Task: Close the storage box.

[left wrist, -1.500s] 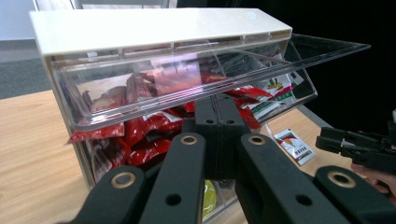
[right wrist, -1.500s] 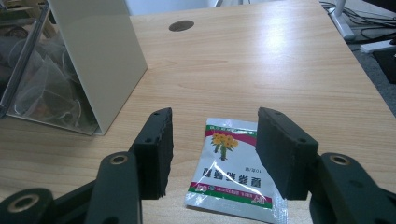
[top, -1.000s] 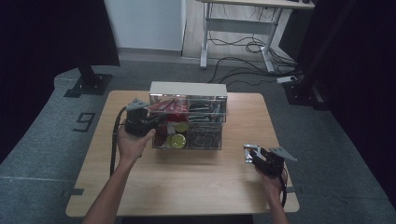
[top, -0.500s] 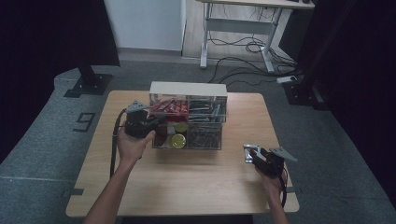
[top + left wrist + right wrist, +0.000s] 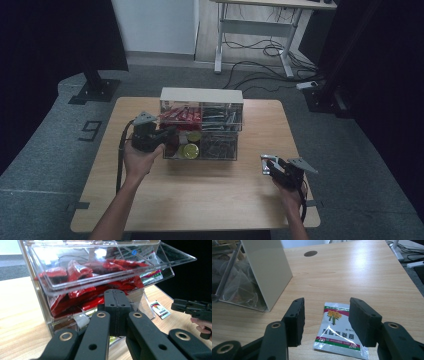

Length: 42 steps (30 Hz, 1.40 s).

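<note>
Since a second ago, the left gripper (image 5: 167, 134) is sitting slightly farther forward against the clear box (image 5: 201, 125); the right gripper (image 5: 266, 165) is staying where it was, low on the table (image 5: 200, 200) at the right.

Left gripper view: jaws pressed together, nothing between them, tips (image 5: 117, 298) right at the box's front, under the tilted-open clear flap (image 5: 100, 270) of the upper compartment. Red packets (image 5: 82, 272) are lying piled behind the flap. Whether the tips are touching the plastic, cannot tell. A single packet (image 5: 159, 310) is lying on the table past the box's corner, with the other gripper (image 5: 192, 308) near it.

High view: box is standing at table centre, beige top, two tiers. Red packets upper left, darker contents upper right, a round yellow item (image 5: 190, 150) lower left.

Right gripper view: jaws spread, hanging just above the table, tips (image 5: 325, 315) to either side of a silver packet (image 5: 337, 331) printed with yellow flowers and a red-green band. Packet is lying flat, not gripped. Box's beige side panel (image 5: 267, 270) is standing to the left.
</note>
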Available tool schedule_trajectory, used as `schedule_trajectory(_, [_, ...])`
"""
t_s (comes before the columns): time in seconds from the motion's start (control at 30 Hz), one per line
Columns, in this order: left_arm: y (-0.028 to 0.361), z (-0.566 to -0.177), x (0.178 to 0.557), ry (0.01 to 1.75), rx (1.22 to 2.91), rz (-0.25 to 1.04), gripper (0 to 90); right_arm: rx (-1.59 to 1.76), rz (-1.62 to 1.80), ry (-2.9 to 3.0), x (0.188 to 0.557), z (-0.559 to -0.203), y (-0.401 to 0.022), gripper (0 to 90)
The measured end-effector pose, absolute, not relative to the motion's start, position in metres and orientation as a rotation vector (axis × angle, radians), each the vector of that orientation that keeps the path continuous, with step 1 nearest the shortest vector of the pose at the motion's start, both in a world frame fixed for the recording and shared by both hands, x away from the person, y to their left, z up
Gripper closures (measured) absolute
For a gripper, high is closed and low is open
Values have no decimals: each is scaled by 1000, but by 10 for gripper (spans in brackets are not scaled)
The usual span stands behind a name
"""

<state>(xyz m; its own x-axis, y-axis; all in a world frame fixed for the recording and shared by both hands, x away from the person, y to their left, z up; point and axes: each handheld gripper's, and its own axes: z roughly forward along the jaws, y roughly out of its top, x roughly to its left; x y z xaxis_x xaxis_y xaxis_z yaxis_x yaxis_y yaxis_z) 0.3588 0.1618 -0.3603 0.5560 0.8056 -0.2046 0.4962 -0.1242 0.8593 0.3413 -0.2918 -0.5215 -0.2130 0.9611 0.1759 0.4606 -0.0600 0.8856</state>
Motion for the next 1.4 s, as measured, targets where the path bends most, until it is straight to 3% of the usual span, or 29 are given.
schedule_trajectory(0.67, [196, -391, 329, 1109, 1737, 385, 900, 1459, 1266, 1733, 337, -519, -283, 459])
schedule_trajectory(1.0, [213, -426, 308, 1125, 1756, 410, 862, 1414, 1294, 1774, 333, -518, -281, 456])
schedule_trajectory(1.17, [219, -451, 305, 1152, 1784, 404, 803, 1388, 1307, 1798, 329, -518, -280, 452])
schedule_trajectory(1.4, [223, -481, 307, 1177, 1842, 401, 626, 1355, 1319, 1848, 324, -520, -278, 432])
